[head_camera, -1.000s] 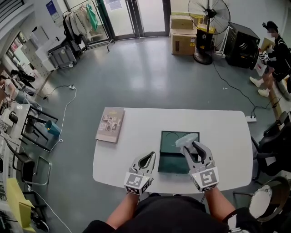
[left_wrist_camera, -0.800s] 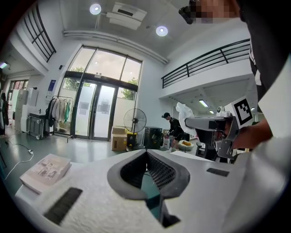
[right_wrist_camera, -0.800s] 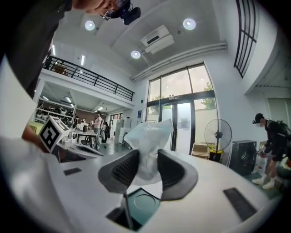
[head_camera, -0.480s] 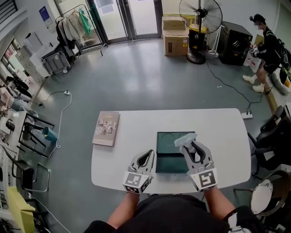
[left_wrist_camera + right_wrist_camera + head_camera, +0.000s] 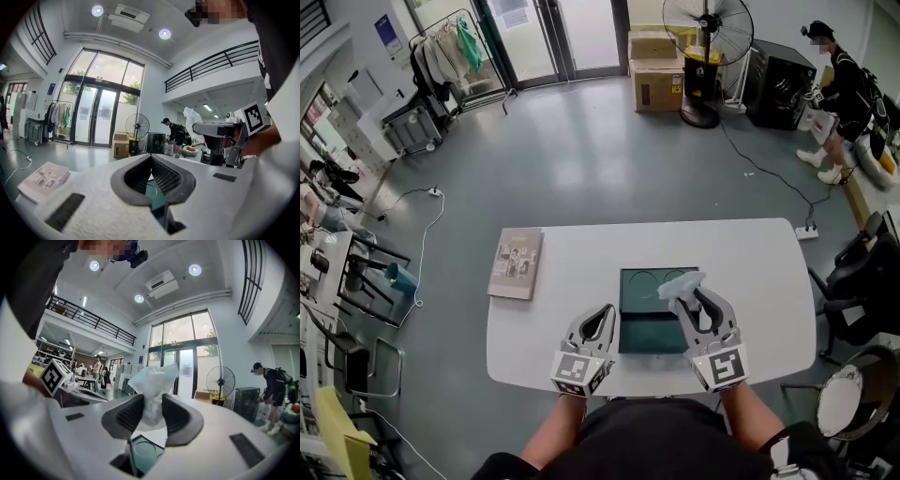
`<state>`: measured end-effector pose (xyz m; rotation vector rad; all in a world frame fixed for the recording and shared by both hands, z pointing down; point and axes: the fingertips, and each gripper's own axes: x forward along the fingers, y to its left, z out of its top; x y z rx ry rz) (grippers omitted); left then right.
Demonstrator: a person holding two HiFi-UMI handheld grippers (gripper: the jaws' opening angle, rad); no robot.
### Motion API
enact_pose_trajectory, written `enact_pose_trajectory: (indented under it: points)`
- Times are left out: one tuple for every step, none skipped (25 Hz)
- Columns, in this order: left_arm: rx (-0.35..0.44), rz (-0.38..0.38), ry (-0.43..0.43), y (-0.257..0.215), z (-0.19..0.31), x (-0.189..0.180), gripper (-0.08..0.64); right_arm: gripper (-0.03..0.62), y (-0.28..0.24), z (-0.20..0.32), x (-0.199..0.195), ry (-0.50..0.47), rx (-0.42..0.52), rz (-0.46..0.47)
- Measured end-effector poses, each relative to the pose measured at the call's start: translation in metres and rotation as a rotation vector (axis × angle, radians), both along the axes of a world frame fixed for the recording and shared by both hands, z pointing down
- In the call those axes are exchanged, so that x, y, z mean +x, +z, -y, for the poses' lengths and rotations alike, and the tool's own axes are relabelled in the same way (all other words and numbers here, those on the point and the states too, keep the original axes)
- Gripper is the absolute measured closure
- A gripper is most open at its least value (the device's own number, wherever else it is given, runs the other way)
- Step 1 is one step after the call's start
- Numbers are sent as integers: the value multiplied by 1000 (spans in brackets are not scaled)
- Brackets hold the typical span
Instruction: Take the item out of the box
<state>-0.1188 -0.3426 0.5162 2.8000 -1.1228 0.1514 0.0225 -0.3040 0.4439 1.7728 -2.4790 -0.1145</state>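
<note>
While I look down from the head camera, the right tool (image 5: 694, 297) is clamped on the white bag (image 5: 679, 284), and I see the crumpled plastic pinched between the two dark pads in the right gripper view, with its loose upper part bunching out past the tips. That bag is lifted above the far right part of the green box (image 5: 644, 325), which lies open and flat on the white bench (image 5: 572, 281) right in front of me. In the right gripper view a round recess shows in the floor of the box, underneath the bag and apart from it. The left tool (image 5: 151, 158) has its tips together, with nothing between the pads, and it sits just beside the near left corner of the box; I cannot tell whether it touches the box or the bench. A book (image 5: 515, 263) lies flat on the bench toward the far left edge, well apart from the box. Beyond the bench, on the grey floor, a standing fan (image 5: 706, 28) is next to stacked cartons (image 5: 656, 70), and a person (image 5: 836, 84) is at the far right.
</note>
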Motion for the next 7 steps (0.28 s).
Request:
enact_pose_trajectory:
  points:
    - [-2, 1, -1, 1, 0, 0, 549, 463, 0, 0, 0, -3, 2, 0]
    - [-2, 2, -4, 1, 0, -1, 549, 463, 0, 0, 0, -5, 3, 0]
    - [-1, 1, -9, -1, 1, -1, 549, 463, 1, 0, 0, -7, 4, 1]
    - [0, 0, -15, -4, 2, -1, 549, 463, 0, 0, -1, -8, 4, 1]
    - [0, -1, -18, -6, 3, -1, 549, 463, 0, 0, -1, -9, 5, 2]
    - [-1, -1, -20, -7, 3, -1, 549, 463, 0, 0, -1, -10, 6, 2]
    - [-2, -1, -21, -8, 3, -1, 549, 463, -1, 0, -1, -11, 7, 2]
